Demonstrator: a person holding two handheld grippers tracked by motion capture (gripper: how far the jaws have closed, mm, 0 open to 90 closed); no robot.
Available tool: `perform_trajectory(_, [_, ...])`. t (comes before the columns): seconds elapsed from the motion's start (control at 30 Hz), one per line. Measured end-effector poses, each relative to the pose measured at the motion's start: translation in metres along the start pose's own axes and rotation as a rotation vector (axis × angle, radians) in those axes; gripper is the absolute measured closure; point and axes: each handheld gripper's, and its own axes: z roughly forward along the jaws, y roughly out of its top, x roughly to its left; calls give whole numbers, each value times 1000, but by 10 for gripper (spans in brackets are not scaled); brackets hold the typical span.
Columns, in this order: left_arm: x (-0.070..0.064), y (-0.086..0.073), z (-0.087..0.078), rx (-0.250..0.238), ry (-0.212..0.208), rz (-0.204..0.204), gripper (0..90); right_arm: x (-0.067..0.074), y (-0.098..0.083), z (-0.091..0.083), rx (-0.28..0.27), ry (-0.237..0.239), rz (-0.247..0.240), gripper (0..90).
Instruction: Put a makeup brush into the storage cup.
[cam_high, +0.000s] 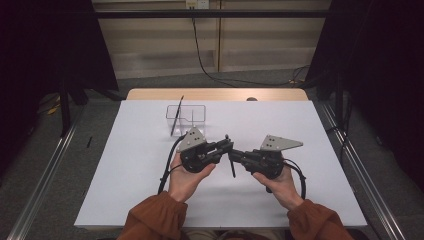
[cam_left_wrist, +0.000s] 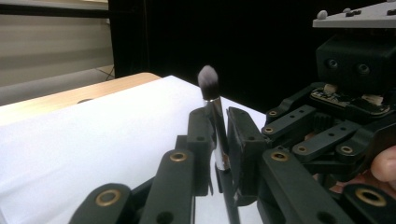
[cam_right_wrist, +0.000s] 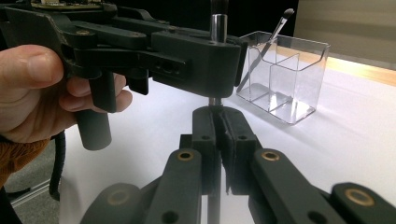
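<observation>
1. Two grippers clamp one brush (cam_high: 231, 152) at mid-frame of the high view: the left gripper (cam_high: 226, 146) pinches its upper shaft, the right gripper (cam_high: 234, 156) its lower handle.
2. Judged step: a handover. Loosen one grip only while the other holds firm, keeping the brush upright.
3. Holder (cam_high: 186, 116) sits above, upper centre, another brush (cam_high: 177, 116) leaning in it.
</observation>
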Motion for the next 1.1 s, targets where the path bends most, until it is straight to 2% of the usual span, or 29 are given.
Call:
perform_trajectory(0.07, [1,0,1,-4,-9,-17,814,0,0,0,0,-2,2,849])
perform_trajectory(0.17, [0,0,1,-1,-16,-21,827,0,0,0,-2,-3,3,849])
perform_trajectory(0.67, [-1,3,1,16,-26,-7,840,-1,-1,1,-11,12,15,826])
perform_trajectory(0.87, [-1,3,2,21,-30,-3,840,-2,-2,1,-15,20,20,751])
perform_trajectory(0.97, [-1,3,2,18,-32,0,840,-2,-2,1,-12,14,22,682])
perform_trajectory(1.03, [-1,4,1,20,-33,3,840,-2,-2,1,-11,15,26,604])
perform_trajectory(1.1, [-1,4,1,19,-31,6,840,-2,-2,1,-9,15,26,589])
